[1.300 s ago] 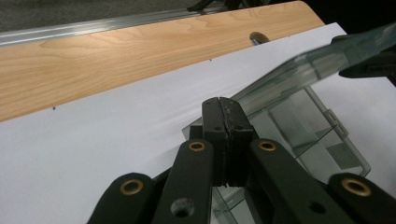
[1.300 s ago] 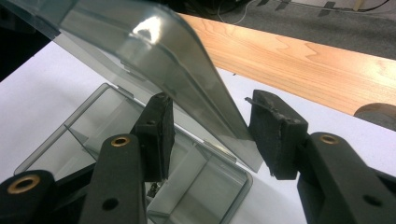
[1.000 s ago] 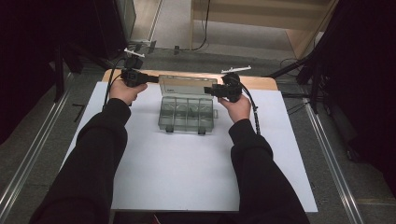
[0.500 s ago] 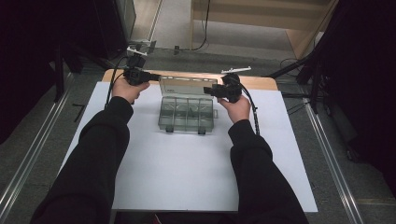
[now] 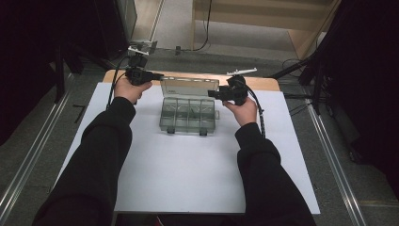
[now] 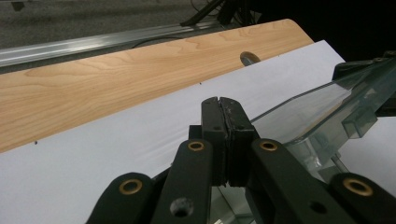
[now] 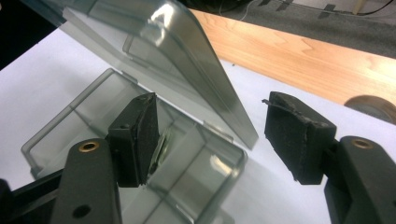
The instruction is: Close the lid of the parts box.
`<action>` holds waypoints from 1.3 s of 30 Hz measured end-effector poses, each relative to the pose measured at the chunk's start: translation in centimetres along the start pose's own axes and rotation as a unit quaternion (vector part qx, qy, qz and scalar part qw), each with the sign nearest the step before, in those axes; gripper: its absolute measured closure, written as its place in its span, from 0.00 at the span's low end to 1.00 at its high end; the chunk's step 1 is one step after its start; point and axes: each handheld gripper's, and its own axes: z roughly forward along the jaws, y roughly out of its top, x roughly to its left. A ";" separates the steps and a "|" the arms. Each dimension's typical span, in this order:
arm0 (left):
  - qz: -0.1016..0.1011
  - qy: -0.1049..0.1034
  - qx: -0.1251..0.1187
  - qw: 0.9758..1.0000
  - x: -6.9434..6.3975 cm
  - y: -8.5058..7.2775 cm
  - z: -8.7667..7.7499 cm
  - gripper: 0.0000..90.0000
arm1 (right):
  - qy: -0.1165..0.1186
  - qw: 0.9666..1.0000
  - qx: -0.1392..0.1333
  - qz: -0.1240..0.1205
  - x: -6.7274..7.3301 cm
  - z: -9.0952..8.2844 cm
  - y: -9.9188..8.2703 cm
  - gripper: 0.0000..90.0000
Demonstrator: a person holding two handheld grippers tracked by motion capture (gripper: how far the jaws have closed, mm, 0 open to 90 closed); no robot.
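We look down on a clear plastic compartment box at the centre of the high view, resting on a white sheet that covers a wooden table. Its lid already stands raised, tilted back toward the top of the frame, so the opening looks done; the compartments appear empty as far as we can tell, and whatever filling, sorting or closing is meant we judge still to come.

The left gripper sits at the upper left of the box, its jaws pressed together with nothing between them; in the left gripper view they point along the sheet with the lid's edge just beside them at the right of the frame, apart as far as we can see.

The right gripper hovers at the box's upper right corner. Its jaws have just been spreading and now stand apart. In the right gripper view the box corner and the lid's lower edge lie in the gap; the left pad is very near the box wall, but we see no pinch.
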 end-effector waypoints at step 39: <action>0.022 -0.050 0.014 0.998 -2.0 -0.9 -1.1 0.99 | 0.020 0.997 0.050 0.052 0.0 -3.2 4.0 1.00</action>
